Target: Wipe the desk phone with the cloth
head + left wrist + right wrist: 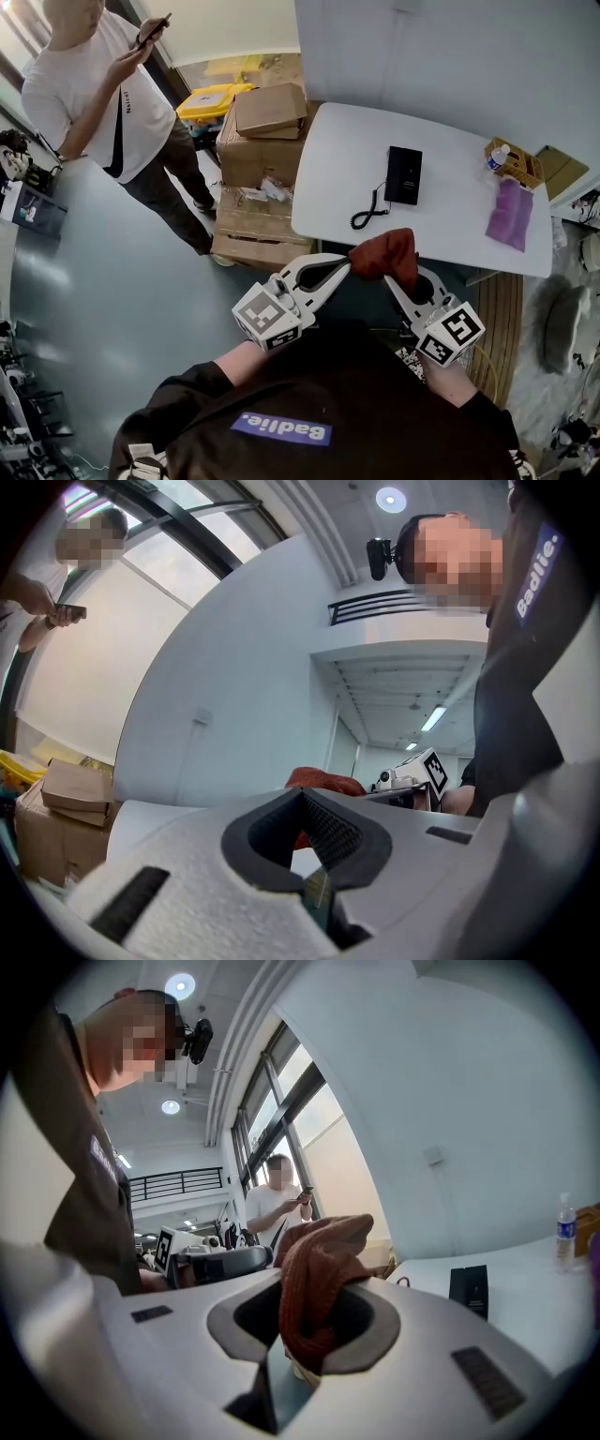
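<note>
A black desk phone (403, 175) (468, 1290) with a coiled cord (370, 211) lies on the white table (450, 234). Off the table's near edge, a rust-red cloth (386, 253) (319, 1288) hangs between my two grippers. My right gripper (396, 279) (305, 1330) is shut on it, and the cloth bulges up out of its jaws. The left gripper (345, 266) (305, 799) has its jaws together at the cloth's left end, pinching an edge. From the left gripper view the cloth (323, 782) rises just beyond the tips.
A purple cloth (511, 214) and a small wooden box (516, 164) with a water bottle (563, 1227) sit at the table's right end. Cardboard boxes (267, 131) and a yellow bin (211, 98) stand left of the table. A person (94, 84) stands at the far left.
</note>
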The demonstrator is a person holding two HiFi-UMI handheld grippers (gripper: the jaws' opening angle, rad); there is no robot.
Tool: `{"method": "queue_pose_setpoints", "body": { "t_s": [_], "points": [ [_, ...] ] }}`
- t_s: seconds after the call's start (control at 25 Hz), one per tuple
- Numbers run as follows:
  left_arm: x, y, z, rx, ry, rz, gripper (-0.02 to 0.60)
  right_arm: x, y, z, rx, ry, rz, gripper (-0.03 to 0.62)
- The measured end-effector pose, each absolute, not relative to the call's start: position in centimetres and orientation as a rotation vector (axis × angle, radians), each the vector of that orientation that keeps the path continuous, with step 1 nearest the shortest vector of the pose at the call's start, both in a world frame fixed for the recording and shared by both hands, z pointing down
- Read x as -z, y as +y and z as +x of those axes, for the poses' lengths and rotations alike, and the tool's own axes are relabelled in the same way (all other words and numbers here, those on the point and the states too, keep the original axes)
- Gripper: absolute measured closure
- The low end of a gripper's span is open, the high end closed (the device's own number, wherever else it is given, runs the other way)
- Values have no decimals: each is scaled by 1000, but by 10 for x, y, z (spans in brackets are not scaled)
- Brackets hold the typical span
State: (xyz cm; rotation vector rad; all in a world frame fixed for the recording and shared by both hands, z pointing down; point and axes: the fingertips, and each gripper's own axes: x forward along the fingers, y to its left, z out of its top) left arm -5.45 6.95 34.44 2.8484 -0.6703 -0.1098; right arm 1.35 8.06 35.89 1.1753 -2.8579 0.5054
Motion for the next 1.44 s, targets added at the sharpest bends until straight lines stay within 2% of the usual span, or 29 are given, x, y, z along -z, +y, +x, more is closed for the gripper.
{"method": "queue_pose_setpoints", "body": {
  "t_s": [1.44],
  "points": [
    [-346,84,-41,73,-625,2878,575,-362,90,24,-435,-2824,1204,500]
  ]
}}
